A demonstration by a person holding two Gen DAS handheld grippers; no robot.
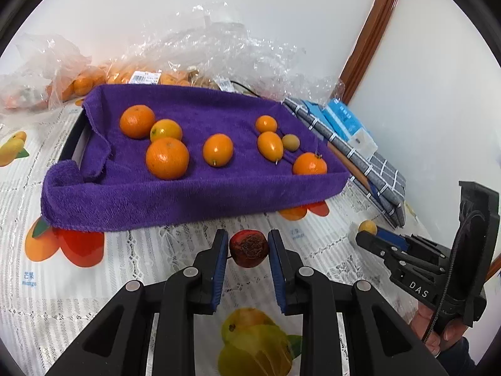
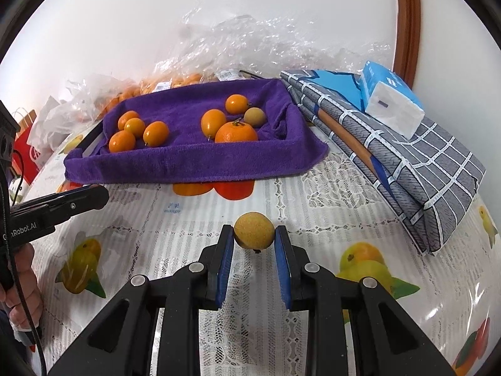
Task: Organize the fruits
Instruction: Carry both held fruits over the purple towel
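Left gripper (image 1: pixel 248 249) pinches a dark red fruit (image 1: pixel 249 248), rough end facing camera; right gripper (image 2: pixel 254 235), marked "DAS", pinches a tan round fruit (image 2: pixel 254 230). Both just above the tablecloth (image 2: pixel 188 225) printed "mango", near the purple-towel tray (image 1: pixel 188 194).

Towel-lined tray (image 1: pixel 194 194) at frame centre, holding eight fruits (image 1: pixel 167 162). Behind it, upper left: bagged fruit (image 1: pixel 81 83). Right of tray: folded cloth (image 2: pixel 416 172), tissue pack (image 2: pixel 394 106) on top. Below tray, on tablecloth (image 2: pixel 313 188): two single fruits (image 1: pixel 249 248) (image 2: pixel 254 230) between gripper fingers.
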